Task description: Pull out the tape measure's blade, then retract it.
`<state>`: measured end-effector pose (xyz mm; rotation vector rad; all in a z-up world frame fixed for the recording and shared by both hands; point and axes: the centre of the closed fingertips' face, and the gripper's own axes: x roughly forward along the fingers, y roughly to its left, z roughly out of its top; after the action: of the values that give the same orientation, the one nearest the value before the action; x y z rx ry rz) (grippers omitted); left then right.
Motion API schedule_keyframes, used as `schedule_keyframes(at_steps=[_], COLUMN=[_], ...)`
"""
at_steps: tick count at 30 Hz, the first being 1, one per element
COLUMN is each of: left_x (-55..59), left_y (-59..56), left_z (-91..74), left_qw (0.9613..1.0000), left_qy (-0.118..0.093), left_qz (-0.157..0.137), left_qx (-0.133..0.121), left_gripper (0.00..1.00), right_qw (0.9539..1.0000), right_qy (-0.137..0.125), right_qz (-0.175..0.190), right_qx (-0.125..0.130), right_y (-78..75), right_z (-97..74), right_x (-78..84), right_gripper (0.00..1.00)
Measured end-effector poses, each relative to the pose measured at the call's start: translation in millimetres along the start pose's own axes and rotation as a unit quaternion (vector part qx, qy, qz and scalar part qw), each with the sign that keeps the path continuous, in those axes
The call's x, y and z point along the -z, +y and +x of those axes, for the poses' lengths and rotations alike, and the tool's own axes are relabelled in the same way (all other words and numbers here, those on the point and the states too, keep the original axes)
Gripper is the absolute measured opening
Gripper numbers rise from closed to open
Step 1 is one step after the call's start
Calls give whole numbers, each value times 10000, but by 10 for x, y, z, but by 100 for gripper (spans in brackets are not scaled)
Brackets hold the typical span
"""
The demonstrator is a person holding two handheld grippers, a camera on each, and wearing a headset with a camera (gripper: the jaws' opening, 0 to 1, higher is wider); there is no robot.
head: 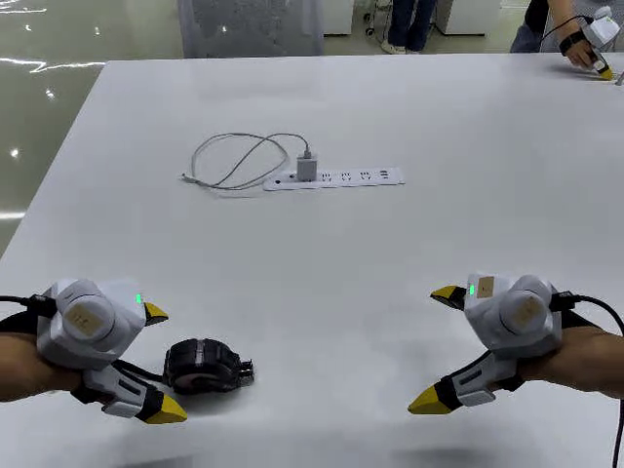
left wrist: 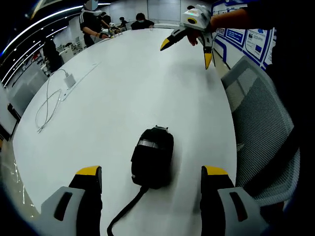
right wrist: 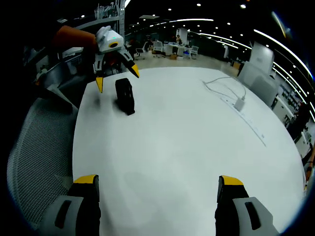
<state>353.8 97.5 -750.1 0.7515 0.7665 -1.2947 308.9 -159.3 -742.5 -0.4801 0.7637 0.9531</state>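
Left gripper (head: 162,362) is low over the bench (head: 409,117), jaws spread wide. The black tape measure (head: 202,365) lies right between them, just ahead of the tips, and neither jaw touches it. In the left gripper view its black strap (left wrist: 125,214) trails back between the jaws. Right gripper (head: 436,346) hovers well off to the side, jaws spread too, pinching nothing. Far ahead of both pairs of jaws lies a white power strip (head: 336,178) with a charger (head: 306,168) plugged in and a looped cable (head: 234,161) beside it. A mesh chair (left wrist: 261,113) stands at the bench edge. At the far corner, a person's hand (head: 583,49) works.
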Motion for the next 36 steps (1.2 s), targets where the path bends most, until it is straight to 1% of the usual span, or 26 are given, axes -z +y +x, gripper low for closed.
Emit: schedule_keyframes(at_steps=[1,2,3,4,6,10,13,15,17,18,20,21,22,23,24,26,27,29,31,33,36], left_x=[-4,12,14,33,40,16,12,2,0,-14,-34,-39,-43,-33,-22,-13,-13,-19,-25,-29,-35], left_y=[-15,-52,-59,-52,-83,-92,-84,-62,-38,-30,-23,-11,37,-6,14,18,20,15,2,-5,-21], left_z=[25,55,81,115,161,210,233,239,259,269,280,286,282,290,287,289,293,299,304,304,303], left_qw=[10000,9998,9997,9995,9993,9988,9984,9984,9982,9980,9978,9978,9973,9975,9973,9971,9972,9973,9970,9965,9967], left_qy=[41,143,165,185,230,334,385,405,446,449,483,487,501,493,473,404,374,361,360,345,341], left_qz=[24,40,110,199,165,268,311,315,323,400,415,433,545,499,552,634,633,620,677,736,711], left_qx=[47,145,140,127,224,246,261,233,217,213,179,134,-6,73,79,113,121,121,139,179,197], left_gripper=[77,72,69,69,68,62,56,55,49,47,40,37,34,33,33,32,32,32,32,32,32], right_qw=[10000,10000,10000,9999,9998,9993,9990,9987,9979,9978,9973,9972,9970,9968,9967,9964,9962,9959,9956,9956,9951], right_qy=[-11,-22,-27,-37,-76,-168,-203,-205,-291,-294,-279,-266,-259,-252,-238,-212,-197,-171,-166,-133,-97], right_qz=[-13,-36,-57,-74,-111,-210,-238,-301,-373,-384,-434,-449,-473,-486,-496,-508,-516,-532,-531,-454,-484], right_qx=[-16,-43,-68,-88,-139,-239,-315,-370,-434,-460,-519,-534,-563,-577,-590,-645,-675,-709,-753,-812,-855], right_y=[5,15,27,35,60,117,145,170,208,221,261,272,294,310,325,367,388,416,446,474,509], right_z=[25,58,82,107,171,266,349,413,481,515,595,629,670,694,717,771,801,838,881,923,986], right_x=[-26,-61,-88,-116,-193,-342,-424,-475,-558,-583,-627,-638,-648,-655,-658,-664,-662,-665,-686,-689,-693], right_gripper=[99,99,99,99,99,99,99,99,99,99,99,99,99,99,99,99,99,99,99,99,99])
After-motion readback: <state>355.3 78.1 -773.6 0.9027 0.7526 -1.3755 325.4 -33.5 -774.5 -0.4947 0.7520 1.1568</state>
